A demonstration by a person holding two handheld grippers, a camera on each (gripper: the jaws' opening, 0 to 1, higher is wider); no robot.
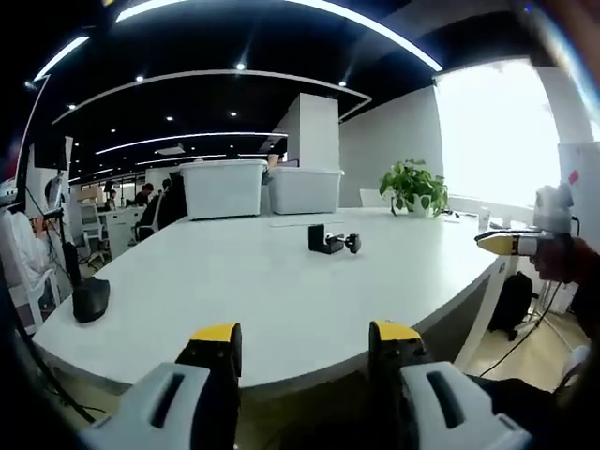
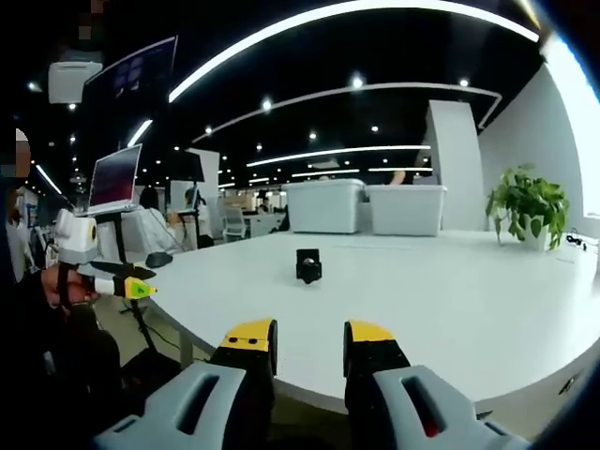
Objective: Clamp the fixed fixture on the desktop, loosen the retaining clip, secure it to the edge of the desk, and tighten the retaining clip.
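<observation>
**Both grippers short of the fixture, nothing held**

Left gripper view: left gripper [image 1: 305,352] low at the near desk edge, yellow-tipped jaws wide apart, nothing between them. Fixture [image 1: 332,240] out on the white desk [image 1: 234,291], well apart from the jaws, straight ahead and slightly to the right of their midline. Black block on the left, round knob on the right, so long axis across this view, roughly side-on to the jaws. Right gripper [image 1: 511,244] entering from the right edge, hovering beside the desk's far corner; whether its tips are apart cannot be read here. Black mouse [image 1: 90,300] near the left desk edge, two white bins [image 1: 258,186] and a plant [image 1: 414,187] at the back.

Right gripper view: right gripper [image 2: 309,342] at the desk edge, jaws apart by a narrower gap, empty. Fixture [image 2: 308,265] dead ahead on the midline, looking compact, knob end facing the camera, so long axis roughly along the approach. Left gripper [image 2: 129,286] off to the left, clear of the desk.

Judgement: neither clearly nearer; the right gripper better aligned, needing a straight reach forward to close on the fixture.
</observation>
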